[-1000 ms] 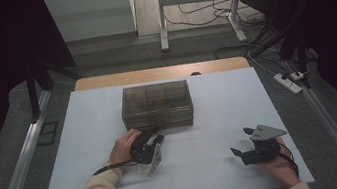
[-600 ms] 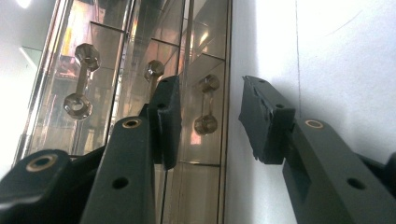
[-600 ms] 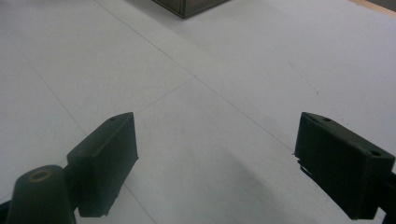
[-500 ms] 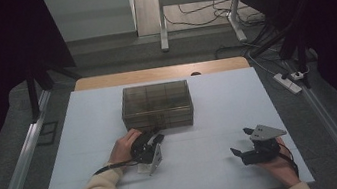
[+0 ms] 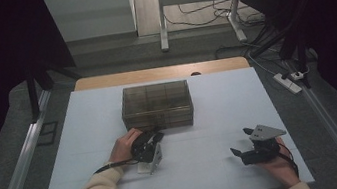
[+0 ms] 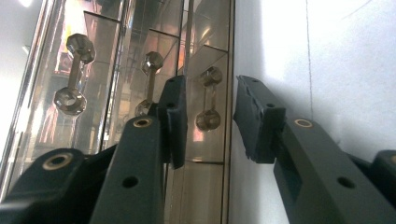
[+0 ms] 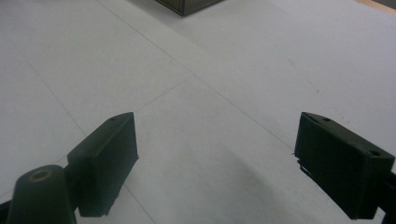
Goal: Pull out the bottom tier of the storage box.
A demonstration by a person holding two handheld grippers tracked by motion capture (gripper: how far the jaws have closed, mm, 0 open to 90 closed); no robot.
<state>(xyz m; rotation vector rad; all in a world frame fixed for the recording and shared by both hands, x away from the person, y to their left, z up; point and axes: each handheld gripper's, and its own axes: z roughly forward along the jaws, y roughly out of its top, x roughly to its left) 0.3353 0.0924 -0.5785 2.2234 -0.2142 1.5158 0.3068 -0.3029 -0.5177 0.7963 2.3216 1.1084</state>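
Left gripper sits at the box's front, jaws just narrowing around a drawer knob without pinching it. Right gripper rests released. No drawer is pulled out yet.

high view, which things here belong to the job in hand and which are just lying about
In the job:
- smoky clear drawer box
- its handle, between the fingers of the left gripper, which have just been closing without pressing on it

Lying about:
- right gripper, open over the bare white table
- power strip on the floor
- metal stand behind
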